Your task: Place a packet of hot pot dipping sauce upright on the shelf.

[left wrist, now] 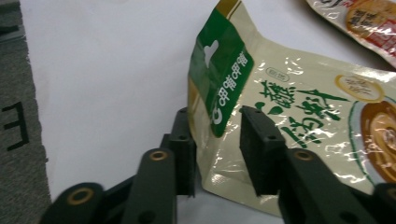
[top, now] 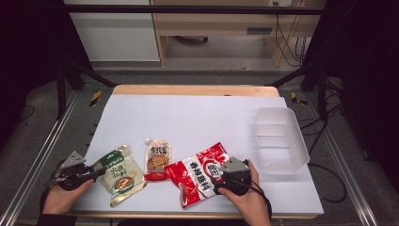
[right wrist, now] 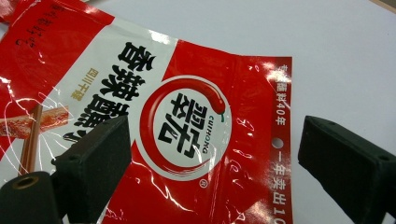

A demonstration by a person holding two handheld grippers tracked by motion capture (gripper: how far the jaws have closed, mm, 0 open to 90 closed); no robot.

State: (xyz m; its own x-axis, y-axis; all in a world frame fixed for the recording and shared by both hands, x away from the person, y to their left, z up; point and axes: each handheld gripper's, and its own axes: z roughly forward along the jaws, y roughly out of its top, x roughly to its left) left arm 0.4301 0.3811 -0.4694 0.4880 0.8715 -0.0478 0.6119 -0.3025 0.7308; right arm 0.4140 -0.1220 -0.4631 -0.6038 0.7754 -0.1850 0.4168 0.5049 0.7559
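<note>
The left gripper [left wrist: 217, 154] has its jaws partly open, straddling the raised green corner of the green-and-gold pouch [left wrist: 289, 112], not clamped on it. The right gripper [right wrist: 210, 158] holds its jaws wide apart over the red pouch [right wrist: 187, 121], whose top edge lies between them. Beyond the pouches, on the white bench [top: 197, 117], stand a small orange pouch [top: 157, 159] and a clear bin [top: 280, 139].

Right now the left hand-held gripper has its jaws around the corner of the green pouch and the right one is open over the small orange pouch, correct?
Not quite. The right hand-held gripper is open over the red pouch, not the small orange pouch, which lies apart in the middle; the right gripper view shows it. The left hand-held gripper does have its jaws around the corner of the green pouch.
</note>
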